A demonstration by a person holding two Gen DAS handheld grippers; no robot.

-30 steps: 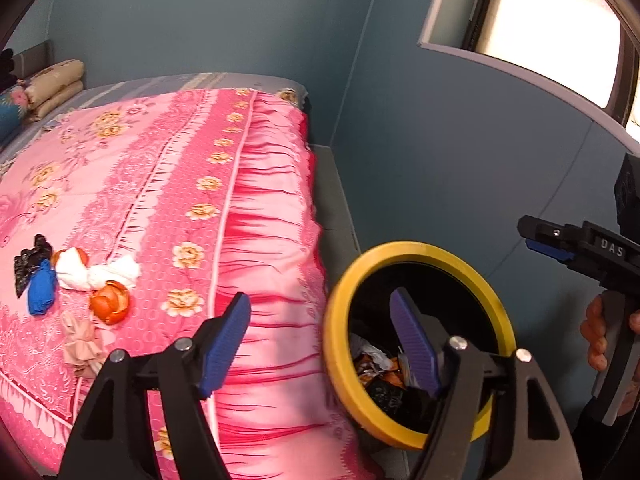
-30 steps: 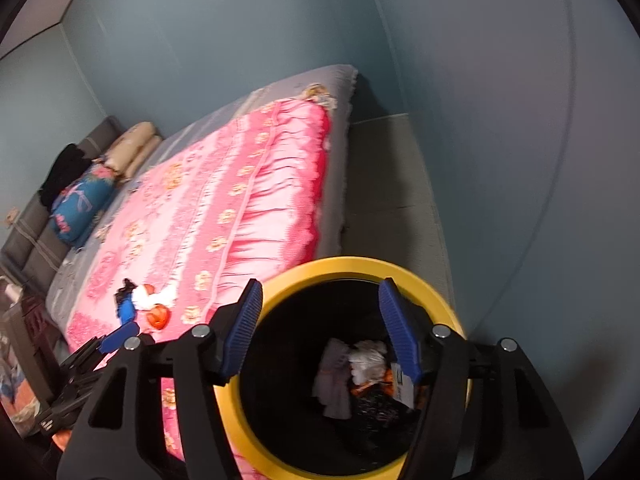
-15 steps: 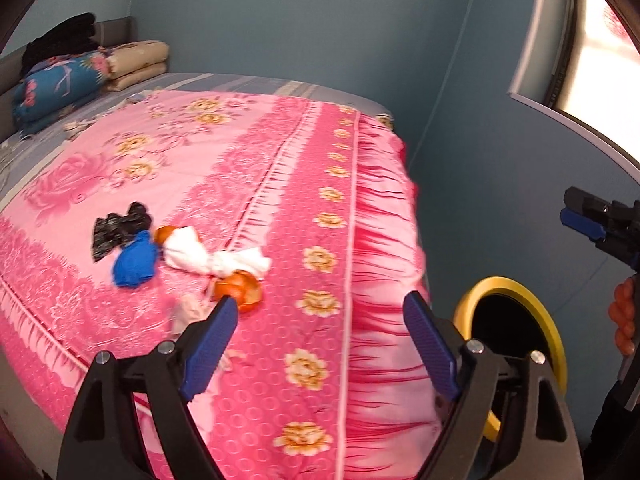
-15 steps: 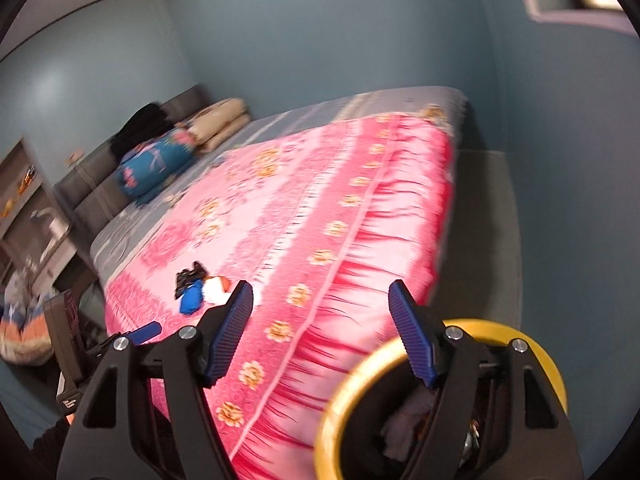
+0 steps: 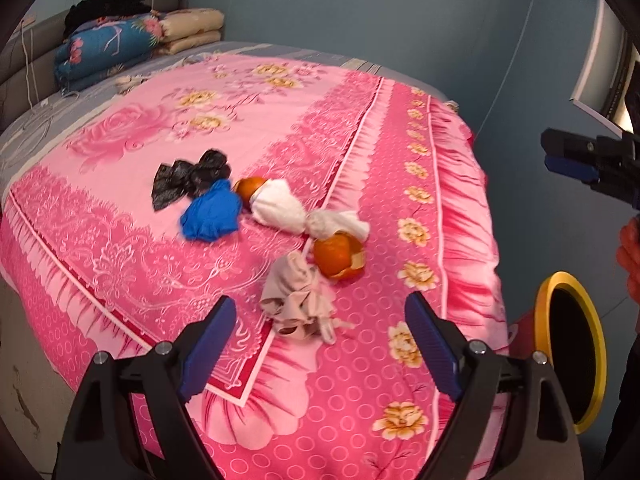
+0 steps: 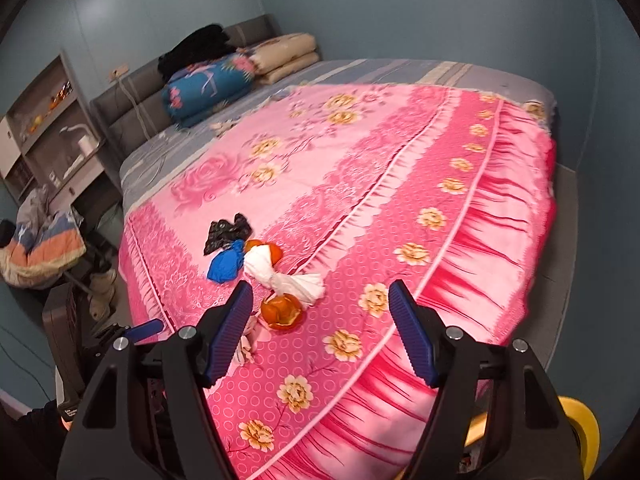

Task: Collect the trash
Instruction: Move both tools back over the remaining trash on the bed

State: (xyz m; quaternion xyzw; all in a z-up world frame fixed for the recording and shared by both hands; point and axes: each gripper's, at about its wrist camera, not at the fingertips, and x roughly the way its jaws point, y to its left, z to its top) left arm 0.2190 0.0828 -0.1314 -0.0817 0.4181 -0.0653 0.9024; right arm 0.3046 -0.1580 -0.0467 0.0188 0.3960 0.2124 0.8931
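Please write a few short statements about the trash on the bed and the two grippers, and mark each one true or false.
1. Both the left gripper and the right gripper are empty. True.
2. The blue crumpled bag lies inside the yellow-rimmed trash bin. False: it lies on the pink floral bedspread, beside the black plastic bag.
3. An orange peel lies next to the beige crumpled cloth. True.
4. The white tied bag is gripped by the right gripper. False: it lies on the bedspread, untouched.
5. The trash bin stands on the bed. False: it stands beside it, past the bedspread's edge.
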